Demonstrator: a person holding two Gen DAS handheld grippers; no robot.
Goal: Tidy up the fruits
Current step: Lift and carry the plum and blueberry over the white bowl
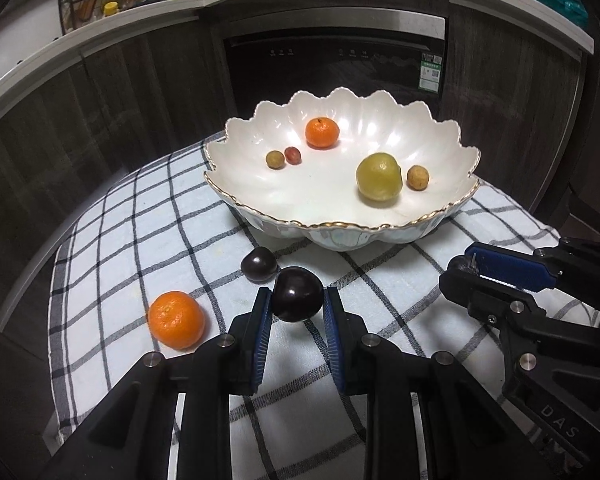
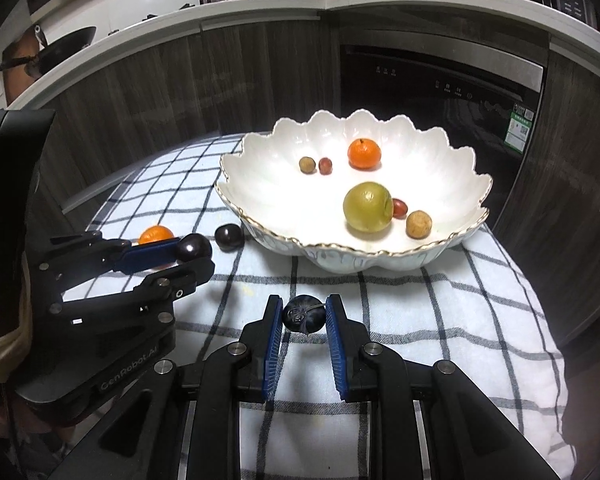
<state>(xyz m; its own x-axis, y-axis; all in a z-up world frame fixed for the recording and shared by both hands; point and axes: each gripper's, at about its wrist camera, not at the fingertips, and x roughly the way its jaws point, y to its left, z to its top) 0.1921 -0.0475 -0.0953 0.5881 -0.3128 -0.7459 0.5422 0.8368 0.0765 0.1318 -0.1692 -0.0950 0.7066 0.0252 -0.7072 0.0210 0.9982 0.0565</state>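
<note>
1. On the bench, a checked cloth (image 1: 148,216) lay under a white scalloped bowl (image 1: 456,200) with a gold rim.
2. Inside the bowl sat a tangerine (image 1: 322,132), a large green fruit (image 1: 379,176), a tan fruit (image 1: 417,177) just beside it, and a small tan and a small red fruit side by side near the far left wall.
3. The left claw (image 1: 296,312) was nearly closed, its blue pads pressed on a dark plum (image 1: 297,294) held clear of the cloth.
4. The right claw (image 2: 303,316) was likewise nearly closed, gripping a small dark fruit (image 2: 304,314) with a stem.
5. Beside the left claw, a second dark plum (image 1: 259,264) and an orange tangerine (image 1: 175,319) rested on the cloth in front of the bowl.
</note>
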